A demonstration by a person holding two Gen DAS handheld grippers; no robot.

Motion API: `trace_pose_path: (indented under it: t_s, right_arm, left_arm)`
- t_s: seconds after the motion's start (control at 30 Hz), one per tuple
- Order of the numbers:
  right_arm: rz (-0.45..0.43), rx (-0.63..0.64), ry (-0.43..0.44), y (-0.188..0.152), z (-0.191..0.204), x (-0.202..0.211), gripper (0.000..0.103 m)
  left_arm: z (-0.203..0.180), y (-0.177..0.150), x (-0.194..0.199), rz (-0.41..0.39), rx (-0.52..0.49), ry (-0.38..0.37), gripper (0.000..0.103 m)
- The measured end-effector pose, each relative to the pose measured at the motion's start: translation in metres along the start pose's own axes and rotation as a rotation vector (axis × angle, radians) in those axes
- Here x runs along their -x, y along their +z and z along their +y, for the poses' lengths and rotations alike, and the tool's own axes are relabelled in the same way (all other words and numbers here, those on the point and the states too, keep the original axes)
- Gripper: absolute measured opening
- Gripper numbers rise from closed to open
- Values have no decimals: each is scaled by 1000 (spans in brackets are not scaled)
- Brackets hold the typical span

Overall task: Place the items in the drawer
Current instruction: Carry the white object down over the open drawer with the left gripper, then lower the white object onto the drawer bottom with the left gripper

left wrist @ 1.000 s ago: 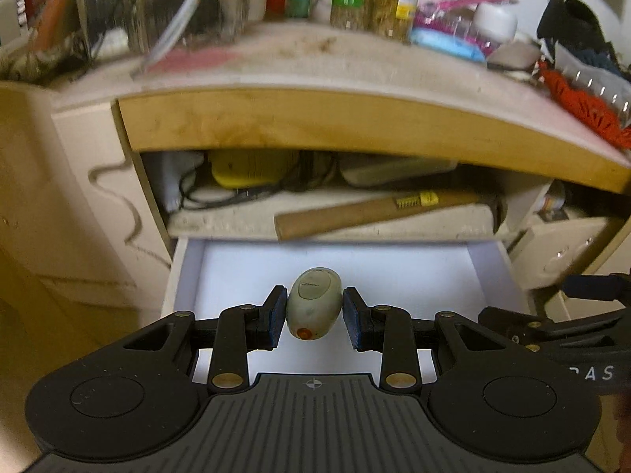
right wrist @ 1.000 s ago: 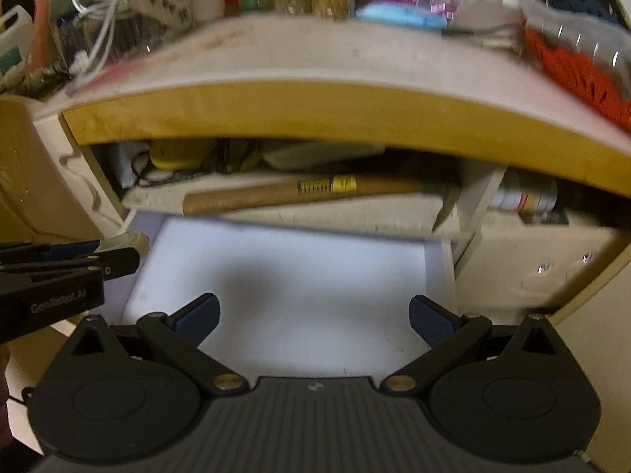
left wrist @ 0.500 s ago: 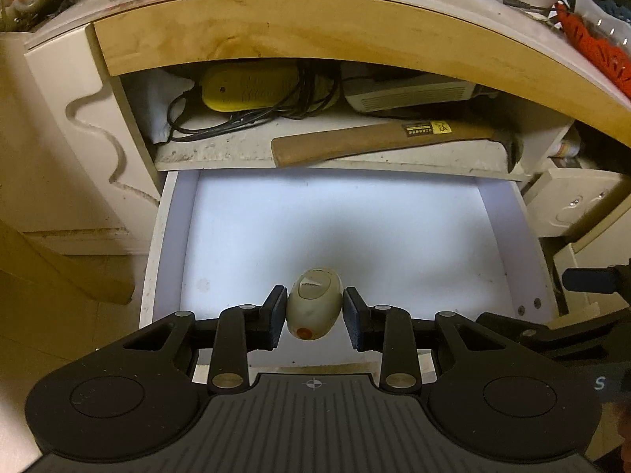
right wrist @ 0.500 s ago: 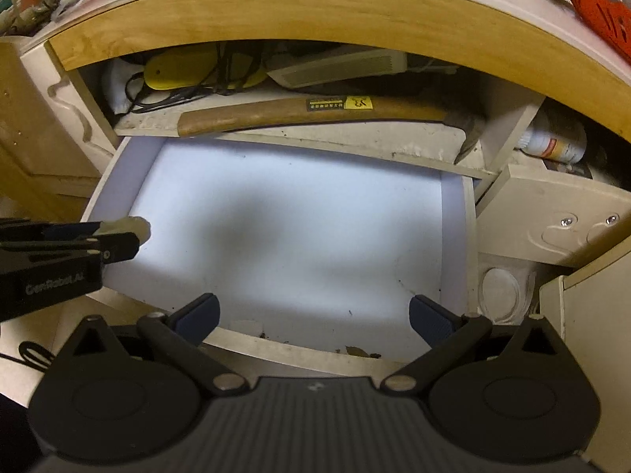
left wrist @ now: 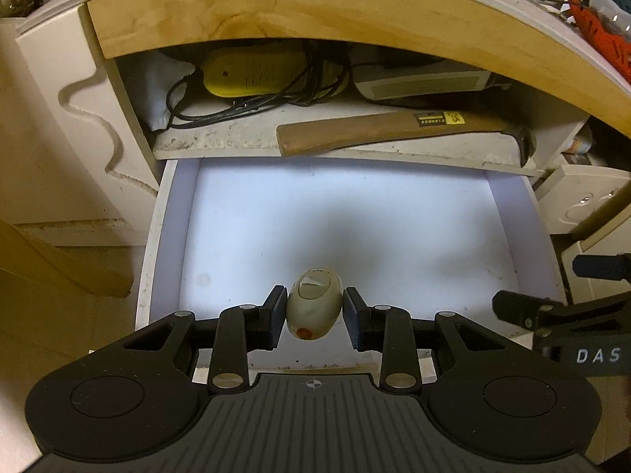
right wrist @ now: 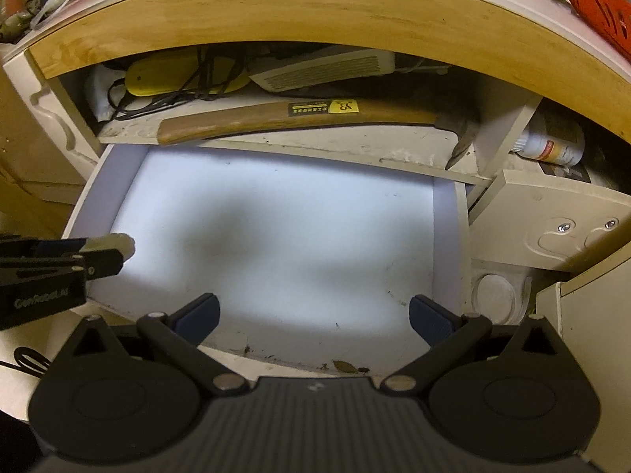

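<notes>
A cream egg-shaped item point(left wrist: 314, 307) with an orange dot sits between the pads of my left gripper point(left wrist: 314, 317), which is shut on it. It hangs over the front part of the open white drawer point(left wrist: 355, 216), whose floor is bare. In the right wrist view the left gripper point(right wrist: 98, 254) comes in from the left over the drawer's left side, the item's tip point(right wrist: 118, 241) showing. My right gripper point(right wrist: 313, 315) is open and holds nothing, above the front edge of the drawer point(right wrist: 276, 236). Part of it shows at the right of the left wrist view point(left wrist: 552, 315).
On the shelf above the drawer lie a wooden-handled hammer point(left wrist: 394, 132), a yellow device with black cables point(left wrist: 252, 73) and a white vented box point(left wrist: 422, 84). A white bottle point(right wrist: 552, 144) lies in the right cubby. Dry crumbs point(right wrist: 347, 366) rest on the drawer's front edge.
Both grippers have tipped down and moved in over the drawer, so the cluttered desktop has left view. The left gripper still holds the egg-shaped item; the right stays open.
</notes>
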State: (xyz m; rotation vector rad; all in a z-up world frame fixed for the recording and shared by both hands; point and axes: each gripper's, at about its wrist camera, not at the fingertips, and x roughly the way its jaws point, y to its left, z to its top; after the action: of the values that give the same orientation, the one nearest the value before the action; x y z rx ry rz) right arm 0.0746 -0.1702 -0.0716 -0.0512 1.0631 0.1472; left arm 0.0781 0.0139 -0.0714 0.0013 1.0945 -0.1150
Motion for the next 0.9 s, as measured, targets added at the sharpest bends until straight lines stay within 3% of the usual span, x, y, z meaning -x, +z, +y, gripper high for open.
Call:
trace_pose_path:
  t_s: [0.9]
  right_arm:
    - [132, -35, -25, 5, -15, -64, 103]
  left_arm:
    - [12, 3, -62, 124, 15, 56, 30]
